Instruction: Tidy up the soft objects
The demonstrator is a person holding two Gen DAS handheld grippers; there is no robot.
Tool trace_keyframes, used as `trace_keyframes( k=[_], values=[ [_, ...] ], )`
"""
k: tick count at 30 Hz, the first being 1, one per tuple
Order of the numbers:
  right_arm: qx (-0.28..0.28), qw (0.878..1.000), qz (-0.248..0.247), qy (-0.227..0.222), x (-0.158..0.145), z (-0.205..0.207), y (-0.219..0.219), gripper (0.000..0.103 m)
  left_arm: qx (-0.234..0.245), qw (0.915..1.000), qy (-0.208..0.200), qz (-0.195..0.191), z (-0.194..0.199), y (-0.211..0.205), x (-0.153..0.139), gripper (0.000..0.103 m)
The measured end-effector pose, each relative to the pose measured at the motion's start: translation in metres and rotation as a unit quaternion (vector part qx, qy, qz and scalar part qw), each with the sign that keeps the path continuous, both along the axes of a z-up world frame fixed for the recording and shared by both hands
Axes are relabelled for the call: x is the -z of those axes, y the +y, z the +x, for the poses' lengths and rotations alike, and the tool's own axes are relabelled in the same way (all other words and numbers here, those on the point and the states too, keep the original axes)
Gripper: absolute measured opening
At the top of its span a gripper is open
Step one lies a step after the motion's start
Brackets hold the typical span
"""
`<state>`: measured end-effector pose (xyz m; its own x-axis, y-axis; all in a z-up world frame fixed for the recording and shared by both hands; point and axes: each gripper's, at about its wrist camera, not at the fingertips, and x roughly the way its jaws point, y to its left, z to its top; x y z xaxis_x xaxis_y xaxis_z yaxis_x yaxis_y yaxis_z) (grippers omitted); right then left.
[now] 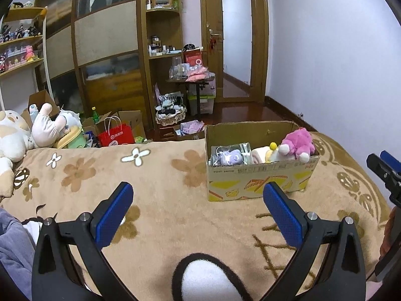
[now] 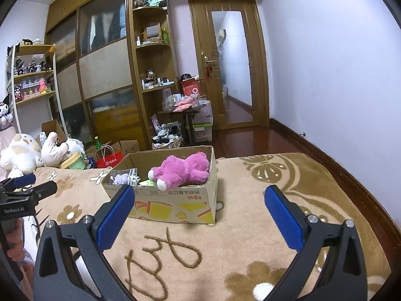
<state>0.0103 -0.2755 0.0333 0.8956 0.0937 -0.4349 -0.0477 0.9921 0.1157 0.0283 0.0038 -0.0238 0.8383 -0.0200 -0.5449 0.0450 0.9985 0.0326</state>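
Observation:
A cardboard box (image 1: pixel 260 178) stands on the tan flowered blanket (image 1: pixel 163 175). In it lie a pink plush bear (image 1: pixel 298 144), a purple toy in a clear packet (image 1: pixel 230 156) and a cream and yellow plush (image 1: pixel 265 154). The box (image 2: pixel 173 205) and bear (image 2: pixel 183 170) also show in the right wrist view. My left gripper (image 1: pixel 198 200) is open and empty above the blanket, left of and short of the box. My right gripper (image 2: pixel 199 203) is open and empty, just short of the box. White plush toys (image 1: pixel 32 128) lie at the far left.
A black-rimmed white shape (image 1: pixel 205 278) shows just under my left gripper. A red shopping bag (image 1: pixel 115 135), boxes and a basket (image 1: pixel 170 115) crowd the floor beyond the bed. A wardrobe, shelves and a wooden door (image 1: pixel 235 40) stand behind. Grey clothing (image 1: pixel 12 245) lies at the lower left.

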Motion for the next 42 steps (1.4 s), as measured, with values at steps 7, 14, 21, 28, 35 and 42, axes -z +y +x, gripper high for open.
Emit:
trace_keyframes(
  k=[7, 14, 21, 28, 35, 42],
  values=[
    [0.001, 1.0, 0.0, 0.002, 0.003, 0.0, 0.0, 0.103, 0.005, 0.9999, 0.013, 0.006, 0.004, -0.004, 0.004, 0.102],
    [0.008, 1.0, 0.001, 0.001, 0.006, -0.001, -0.001, 0.103, 0.006, 0.9997, 0.019, 0.01, 0.006, -0.004, 0.007, 0.102],
    [0.008, 1.0, 0.001, 0.0, 0.006, -0.001, -0.002, 0.103, 0.005, 0.9997, 0.02, 0.013, 0.007, -0.004, 0.009, 0.102],
    [0.013, 1.0, 0.0, -0.002, 0.003, -0.001, -0.003, 0.103, 0.004, 0.9997, 0.02, 0.014, 0.007, -0.004, 0.009, 0.102],
    [0.013, 1.0, 0.0, -0.002, 0.003, -0.001, -0.003, 0.103, 0.001, 0.9997, 0.02, 0.015, 0.007, -0.002, 0.011, 0.102],
    [0.013, 1.0, 0.0, -0.002, 0.003, 0.0, -0.003, 0.103, -0.001, 0.9997, 0.017, 0.017, 0.005, 0.0, 0.011, 0.102]
  ],
)
